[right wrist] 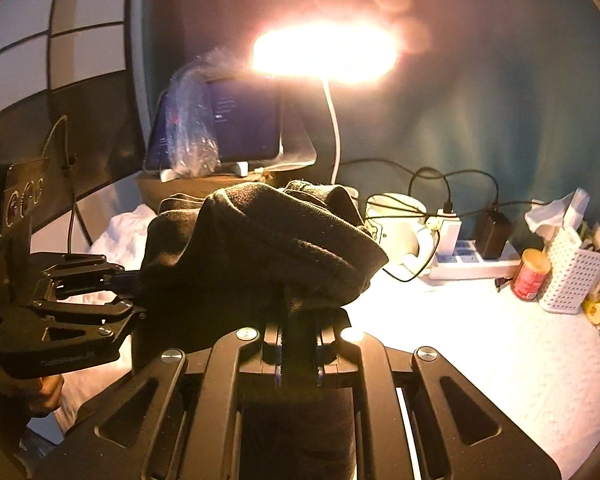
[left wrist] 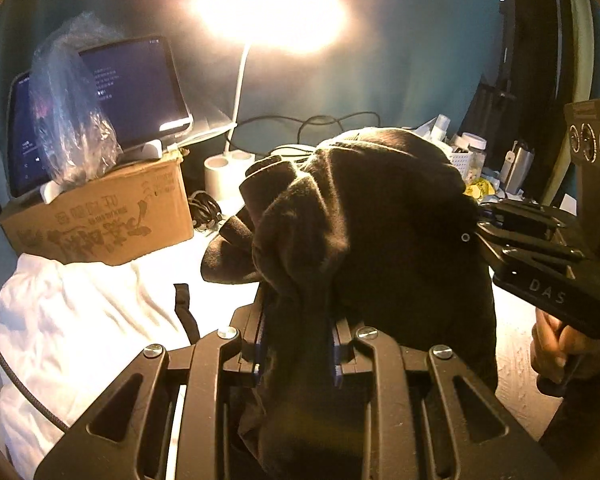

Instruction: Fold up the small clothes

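- Left gripper [left wrist: 298,344]: jaws nearly closed, pinching a bunch of the black garment [left wrist: 372,216], which fills the space between the pads.
- Right gripper [right wrist: 298,354]: jaws closed to a narrow gap on another bunch of the same cloth; in the left wrist view it comes in from the right with "DAS" readable on its side, a hand [left wrist: 556,344] beneath it.
- The garment hangs between the two grippers, held up over the near part of the desk [right wrist: 480,340], bunched and draped, not lying flat.
- Judging by that, the fold looks early: no flat, squared bundle shows, and laying the cloth out and folding it over remain.
- White cloth [left wrist: 72,320] lies crumpled at the desk's left edge; whether it is another piece to fold I cannot tell.
- Farther left, a cardboard box [left wrist: 100,220] carries printed characters, upside down and not legible to me.
- On the box stand a tablet [left wrist: 140,92] with faint lines of unreadable text and a clear plastic bag [left wrist: 68,116].
- Along the far edge: a lit lamp [right wrist: 324,52], a power strip [right wrist: 472,264], a red can [right wrist: 534,274] with an illegible label, and a white basket [right wrist: 572,272].
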### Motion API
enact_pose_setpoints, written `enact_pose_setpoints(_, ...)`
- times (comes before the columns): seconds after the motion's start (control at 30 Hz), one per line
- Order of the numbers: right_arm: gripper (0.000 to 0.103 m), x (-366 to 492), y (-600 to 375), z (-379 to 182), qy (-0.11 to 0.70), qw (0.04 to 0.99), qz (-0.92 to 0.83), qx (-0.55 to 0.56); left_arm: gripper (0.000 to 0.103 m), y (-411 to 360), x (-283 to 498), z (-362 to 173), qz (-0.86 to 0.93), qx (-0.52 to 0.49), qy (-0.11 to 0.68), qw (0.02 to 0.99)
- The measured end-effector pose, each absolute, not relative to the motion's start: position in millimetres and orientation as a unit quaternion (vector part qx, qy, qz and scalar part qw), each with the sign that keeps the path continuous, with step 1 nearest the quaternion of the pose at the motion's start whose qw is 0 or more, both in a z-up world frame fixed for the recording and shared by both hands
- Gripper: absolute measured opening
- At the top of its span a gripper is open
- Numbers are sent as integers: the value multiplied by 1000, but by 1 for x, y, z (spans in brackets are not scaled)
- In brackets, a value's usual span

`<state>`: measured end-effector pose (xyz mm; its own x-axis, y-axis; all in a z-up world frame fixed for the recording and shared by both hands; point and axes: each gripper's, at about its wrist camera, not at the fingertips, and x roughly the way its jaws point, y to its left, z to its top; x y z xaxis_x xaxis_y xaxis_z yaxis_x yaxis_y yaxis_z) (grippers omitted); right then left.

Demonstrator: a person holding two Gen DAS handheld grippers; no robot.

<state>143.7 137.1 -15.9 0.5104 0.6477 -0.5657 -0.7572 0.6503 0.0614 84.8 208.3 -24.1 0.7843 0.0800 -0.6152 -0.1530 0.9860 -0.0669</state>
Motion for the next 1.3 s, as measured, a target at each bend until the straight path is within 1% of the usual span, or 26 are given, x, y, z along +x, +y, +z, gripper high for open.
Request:
enact_pose_setpoints(0.23, 12, 170, 156, -36, 304, 856, 407, -95, 23, 226, 102, -38, 67, -70, 349, 932)
enact_pose_setpoints(0.5, 12, 199, 175, -70, 345, 839, 408, -97, 23, 250, 126, -68, 74, -98, 394, 911)
enact_pose_setpoints(0.8, 13, 245, 174, -117, 432, 815, 382, -64, 24, 267, 145, -103, 82, -113, 443, 886)
enact_pose_setpoints(0.9, 13, 263, 168, -130, 465, 803, 371, -39, 24, 271, 145, -105, 75, -123, 445, 884)
enact_pose_setpoints(0.97, 16, 274, 165, -139, 487, 790, 373, -16, 24, 271, 146, -104, 75, -121, 446, 884)
enact_pose_setpoints(1.13, 16, 284, 166, -143, 490, 785, 379, -6, 24, 279, 145, -101, 78, -146, 437, 884)
enact_pose_setpoints(1.17, 16, 286, 166, -144, 489, 785, 380, -8, 26, 279, 147, -100, 81, -142, 436, 885)
enact_pose_setpoints(1.23, 16, 289, 167, -146, 488, 785, 381, -12, 26, 281, 152, -98, 90, -142, 431, 886)
enact_pose_setpoints(1.3, 16, 292, 168, -149, 488, 785, 381, -14, 26, 290, 155, -97, 97, -161, 425, 886)
